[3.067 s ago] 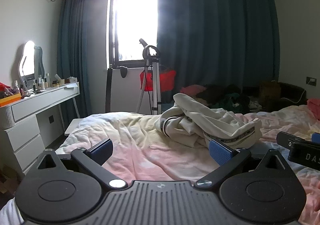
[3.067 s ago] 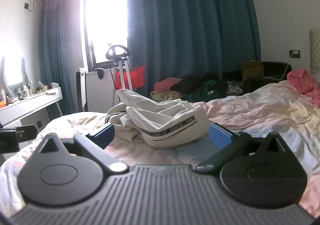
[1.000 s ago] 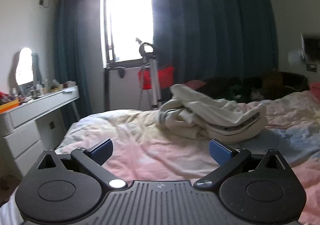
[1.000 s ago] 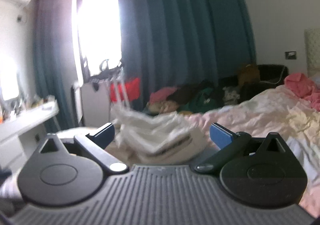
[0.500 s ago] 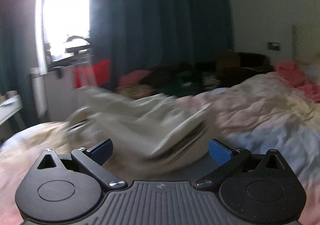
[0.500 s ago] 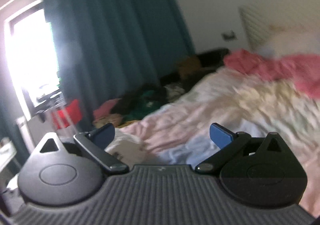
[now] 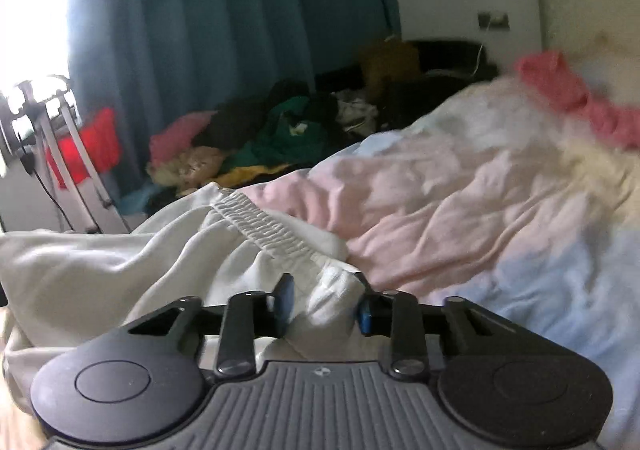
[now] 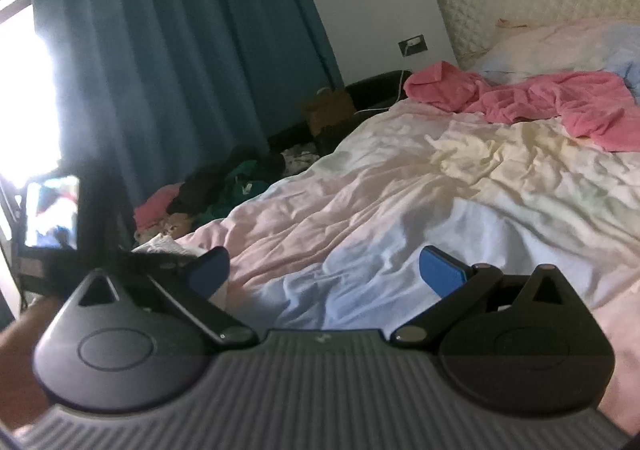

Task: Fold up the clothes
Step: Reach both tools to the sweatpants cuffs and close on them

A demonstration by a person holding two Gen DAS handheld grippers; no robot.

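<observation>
1. L gripper (image 7: pixel 324 304): jaws have just been closing, now pinched on a fold of the white garment (image 7: pixel 120 270) near its elastic waistband (image 7: pixel 264 228).
2. Garment lies bunched on the bed (image 7: pixel 460 217), left of the pastel duvet area.
3. R gripper (image 8: pixel 324 270): jaws wide open, nothing between, hovering over the duvet (image 8: pixel 360 209).
4. Pink cloth (image 8: pixel 540 101) up by the pillow (image 8: pixel 560 41).
5. Clothes pile (image 7: pixel 280 133) beyond the bed, by the curtain (image 7: pixel 220 29).
</observation>
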